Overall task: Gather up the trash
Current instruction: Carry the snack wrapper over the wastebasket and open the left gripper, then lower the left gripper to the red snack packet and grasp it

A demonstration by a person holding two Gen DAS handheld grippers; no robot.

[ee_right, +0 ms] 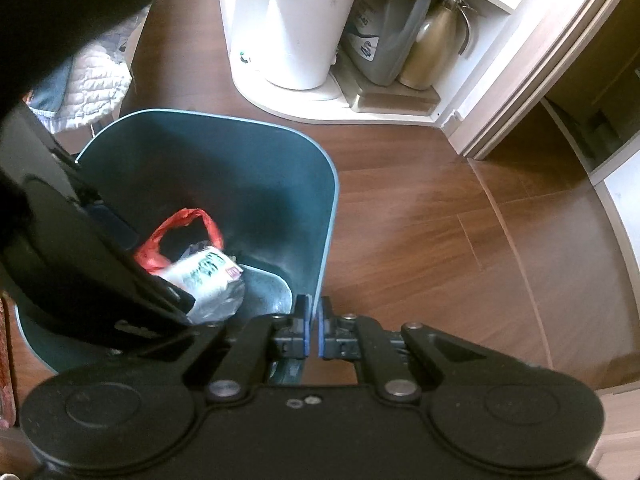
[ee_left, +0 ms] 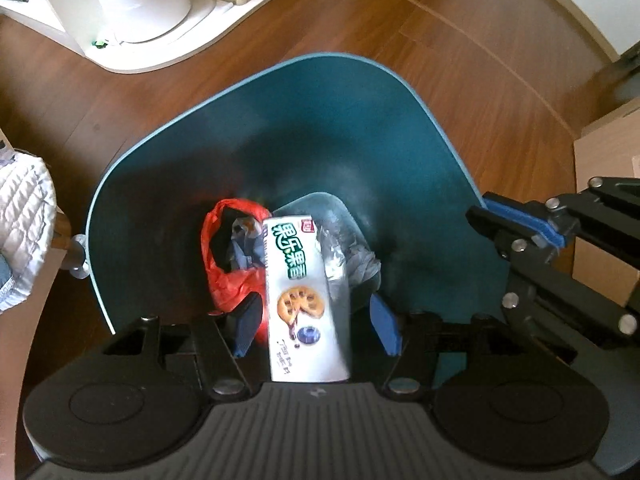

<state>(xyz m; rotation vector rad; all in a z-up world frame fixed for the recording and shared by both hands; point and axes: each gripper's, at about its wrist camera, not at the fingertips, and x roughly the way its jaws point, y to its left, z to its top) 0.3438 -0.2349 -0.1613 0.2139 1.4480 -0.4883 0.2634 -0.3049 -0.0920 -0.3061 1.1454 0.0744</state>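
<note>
A dark teal trash bin (ee_left: 320, 120) stands on the wooden floor, seen from above. At its bottom lie a red plastic bag (ee_left: 224, 280) and crumpled clear plastic (ee_left: 352, 248). A white biscuit box (ee_left: 300, 280) hangs blurred between the blue pads of my left gripper (ee_left: 316, 324). The jaws are open and a gap shows beside the box. My right gripper (ee_right: 315, 320) is shut on the bin's near rim; it also shows at the bin's right edge (ee_left: 500, 220). In the right wrist view the bin (ee_right: 220, 152) holds the box (ee_right: 204, 272) and red bag (ee_right: 192, 216).
A white tub (ee_right: 304, 20), a grey jug and a metal flask (ee_right: 432, 44) sit on a low white shelf beyond the bin. A white quilted garment (ee_left: 24, 220) hangs at the left. A light wooden cabinet (ee_left: 608, 152) stands at the right.
</note>
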